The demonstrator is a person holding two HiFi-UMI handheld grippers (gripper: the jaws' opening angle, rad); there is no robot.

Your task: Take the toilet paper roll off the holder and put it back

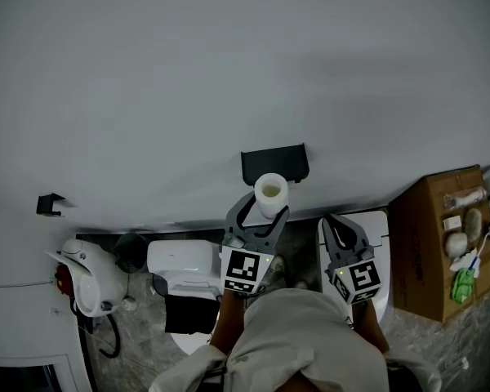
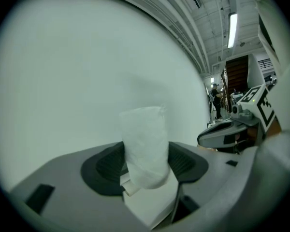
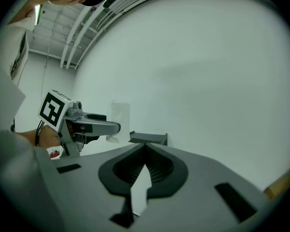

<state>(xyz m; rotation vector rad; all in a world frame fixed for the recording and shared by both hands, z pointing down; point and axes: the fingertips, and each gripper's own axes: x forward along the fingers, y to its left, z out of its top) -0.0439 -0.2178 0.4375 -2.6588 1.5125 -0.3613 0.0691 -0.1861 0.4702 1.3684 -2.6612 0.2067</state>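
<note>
While the left gripper (image 1: pixel 265 212) clamps the toilet paper roll (image 1: pixel 270 192) upright, just in front of the black wall holder (image 1: pixel 274 163), the right gripper (image 1: pixel 345 233) hangs closed and empty; the roll looks light, soft, crushable; grip gently across its wound sides, not the ends.

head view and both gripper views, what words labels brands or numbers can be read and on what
No text can be read in any view.
Cardboard box: whitish labels or packets on top, any print too small to read.
Marker cubes: black and white square patterns only, no letters.
Toilet paper roll and black holder: no print shows.
</note>
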